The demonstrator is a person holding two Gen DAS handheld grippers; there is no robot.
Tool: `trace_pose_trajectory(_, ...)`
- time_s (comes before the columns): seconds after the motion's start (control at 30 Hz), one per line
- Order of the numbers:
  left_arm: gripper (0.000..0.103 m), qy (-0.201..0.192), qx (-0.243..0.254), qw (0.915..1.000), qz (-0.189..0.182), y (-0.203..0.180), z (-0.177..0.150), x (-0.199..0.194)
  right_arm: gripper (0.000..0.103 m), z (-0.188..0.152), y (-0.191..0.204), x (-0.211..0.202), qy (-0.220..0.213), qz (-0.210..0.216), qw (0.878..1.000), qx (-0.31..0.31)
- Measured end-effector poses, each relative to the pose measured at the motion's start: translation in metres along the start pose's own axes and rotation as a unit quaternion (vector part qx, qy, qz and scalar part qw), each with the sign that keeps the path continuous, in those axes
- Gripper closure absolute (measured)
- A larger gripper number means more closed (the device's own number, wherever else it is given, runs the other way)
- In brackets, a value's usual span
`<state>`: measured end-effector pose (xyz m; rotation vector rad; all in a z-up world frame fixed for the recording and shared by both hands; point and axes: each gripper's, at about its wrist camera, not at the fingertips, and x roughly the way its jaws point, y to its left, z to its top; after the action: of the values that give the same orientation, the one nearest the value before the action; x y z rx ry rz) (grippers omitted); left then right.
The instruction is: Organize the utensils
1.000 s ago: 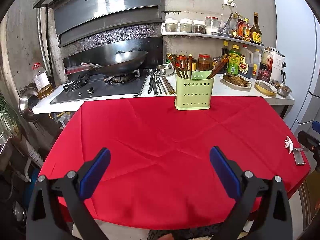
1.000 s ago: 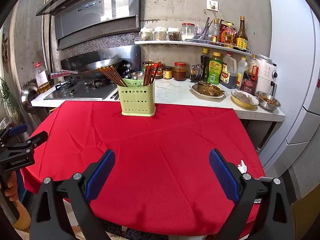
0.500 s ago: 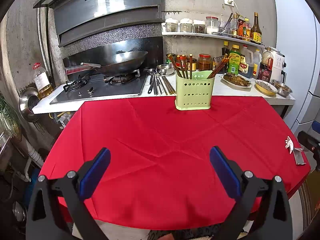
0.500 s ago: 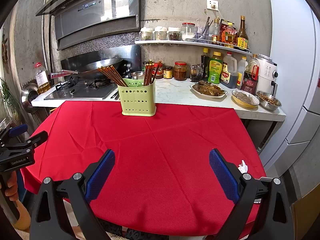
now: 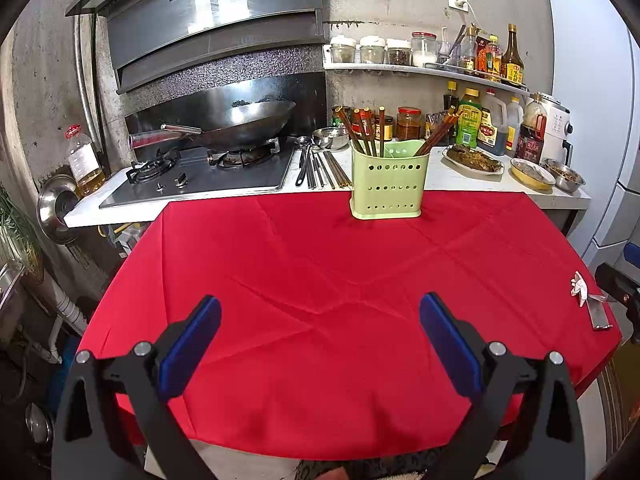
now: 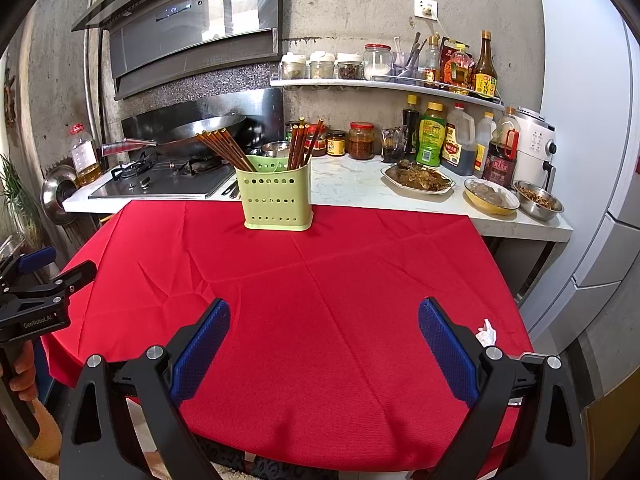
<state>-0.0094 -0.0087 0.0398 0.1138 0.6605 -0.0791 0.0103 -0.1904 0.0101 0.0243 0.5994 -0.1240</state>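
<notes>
Chopsticks [image 5: 362, 130] fill my holder [image 5: 386, 184] far ahead; loose utensils [image 5: 320, 166] beyond await, both tools [image 5: 320, 334] [image 6: 324, 336] released, empty.

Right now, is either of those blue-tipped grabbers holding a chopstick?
No, the left gripper and the right gripper both stand wide open over the red tablecloth, while the chopsticks sit in the green holder.

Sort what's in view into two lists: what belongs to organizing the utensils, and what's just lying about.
For the job:
green utensil holder
chopsticks in the holder
loose utensils on the counter
left gripper, open
right gripper, open

Lying about:
wok
plate of food
sauce bottles
crumpled tissue
</notes>
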Motion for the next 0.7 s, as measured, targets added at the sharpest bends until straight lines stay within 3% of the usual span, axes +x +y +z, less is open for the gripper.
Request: trace_pose_trajectory(0.7,0.006,0.003,0.0,1.0,-0.004,0.0013,-0.0001,0.0018,0.009,-0.0031,0.0,0.0014,0.0,-0.001,1.0,0.002)
